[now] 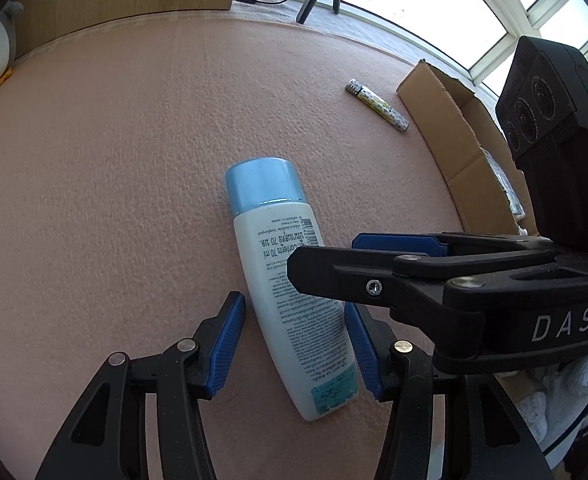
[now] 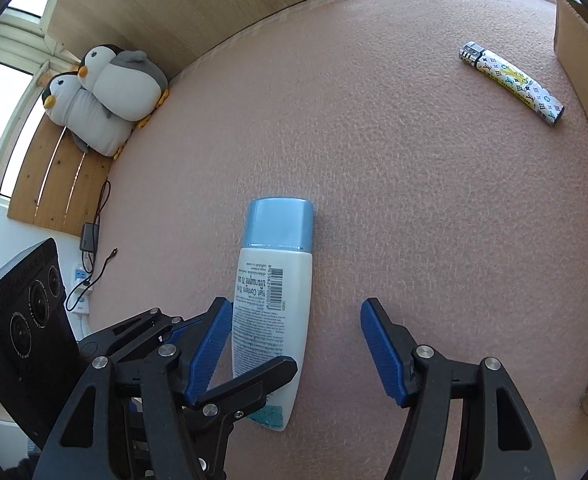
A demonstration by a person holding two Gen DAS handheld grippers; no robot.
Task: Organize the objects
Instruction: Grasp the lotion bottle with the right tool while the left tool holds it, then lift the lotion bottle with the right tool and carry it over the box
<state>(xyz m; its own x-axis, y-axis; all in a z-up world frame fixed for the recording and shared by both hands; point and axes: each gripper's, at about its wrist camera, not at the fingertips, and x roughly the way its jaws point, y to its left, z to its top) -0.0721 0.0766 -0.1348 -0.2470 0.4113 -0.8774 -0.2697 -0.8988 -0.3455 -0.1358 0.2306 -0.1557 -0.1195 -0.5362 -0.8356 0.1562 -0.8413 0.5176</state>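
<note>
A white bottle [image 1: 277,256] with a light blue cap lies flat on the pink mat [image 1: 113,180], cap pointing away. My left gripper [image 1: 294,304] is open and straddles the bottle's lower body; its right pad touches the bottle and its left pad stands slightly apart. My right gripper [image 1: 326,254] reaches in from the right, above the bottle. In the right wrist view my right gripper [image 2: 294,304] is open too, and the bottle [image 2: 273,300] lies just inside its left pad. One of the left gripper's fingers [image 2: 261,376] crosses over the bottle's base.
A patterned lighter [image 2: 512,84] lies on the mat at the far right, beside an open cardboard box [image 1: 454,140]. Two penguin plush toys [image 2: 105,92] lean on a wooden panel at the far left. A gloved hand [image 1: 566,400] holds the right gripper.
</note>
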